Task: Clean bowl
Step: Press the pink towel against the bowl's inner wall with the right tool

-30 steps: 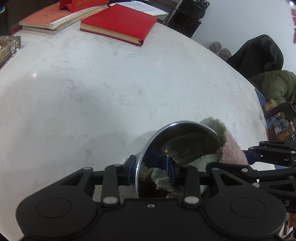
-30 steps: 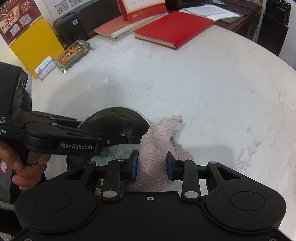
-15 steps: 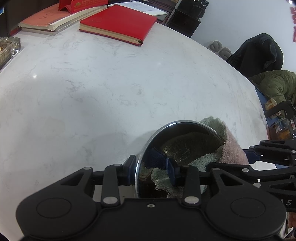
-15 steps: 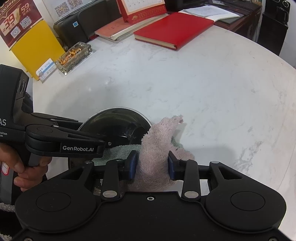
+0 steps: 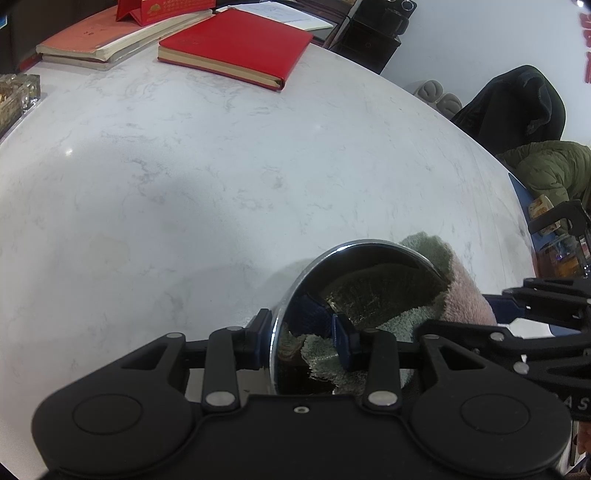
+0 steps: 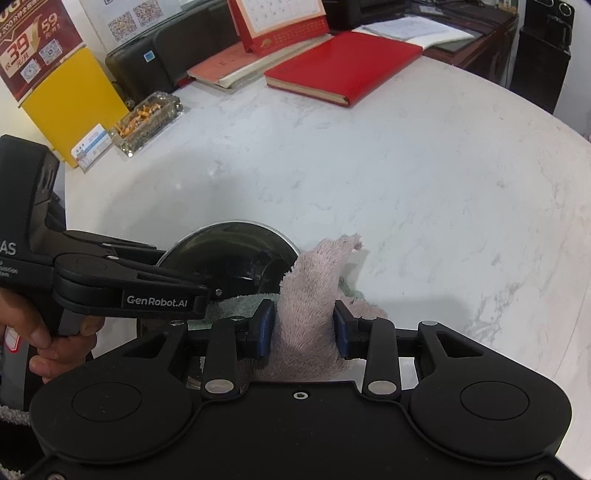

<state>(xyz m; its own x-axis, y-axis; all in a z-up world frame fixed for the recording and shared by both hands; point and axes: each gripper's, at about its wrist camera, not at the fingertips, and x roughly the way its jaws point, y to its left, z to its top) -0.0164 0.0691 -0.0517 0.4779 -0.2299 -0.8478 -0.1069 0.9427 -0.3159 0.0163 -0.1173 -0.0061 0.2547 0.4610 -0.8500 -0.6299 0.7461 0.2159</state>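
Note:
A shiny steel bowl [image 5: 332, 252] is tipped on its side on the white marble table [image 5: 184, 184], its mouth turned to the right. My left gripper [image 5: 301, 339] is shut on the bowl's near rim, one finger outside and one inside. A pink and green cloth [image 6: 310, 295] is pushed into the bowl [image 6: 229, 251] and spills over its right edge. My right gripper [image 6: 304, 328] is shut on the pink bunch of that cloth. The left wrist view shows the cloth [image 5: 461, 295] filling the bowl's lower half, mirrored in the steel. The left gripper [image 6: 192, 277] comes in from the left, held by a hand [image 6: 40, 332].
A red notebook [image 6: 343, 66], stacked books [image 6: 240, 70] and a red desk calendar [image 6: 280, 22] lie at the table's far side. A glass dish [image 6: 147, 118] and a yellow sign [image 6: 70, 107] stand at the far left. Dark and green jackets [image 5: 535, 147] sit beyond the right edge.

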